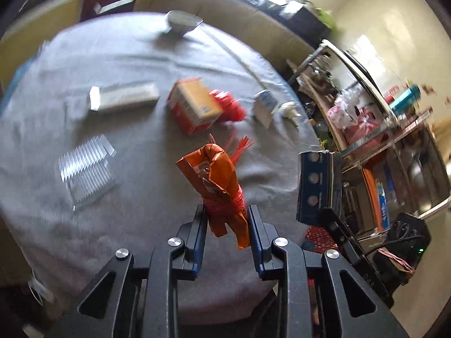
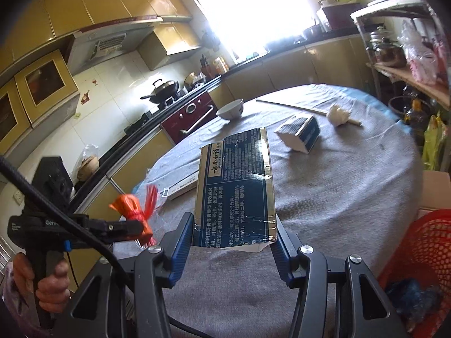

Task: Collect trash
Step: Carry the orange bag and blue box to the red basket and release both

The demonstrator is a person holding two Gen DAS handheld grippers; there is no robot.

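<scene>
table cloth (image 2: pixel 338 197): grey, matt, woven | carton (image 2: pixel 234 186): glossy card | wrapper (image 1: pixel 214 174): crinkled orange foil

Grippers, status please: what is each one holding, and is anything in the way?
Left gripper shut on orange wrapper. Right gripper shut on dark blue box. Red basket at right. More litter on the table; nothing blocking.

Both your grippers are clamped.
Your left gripper (image 1: pixel 227 218) pinches an orange wrapper (image 1: pixel 214 174); your right gripper (image 2: pixel 234 231) grips a dark blue carton (image 2: pixel 235 188).
</scene>
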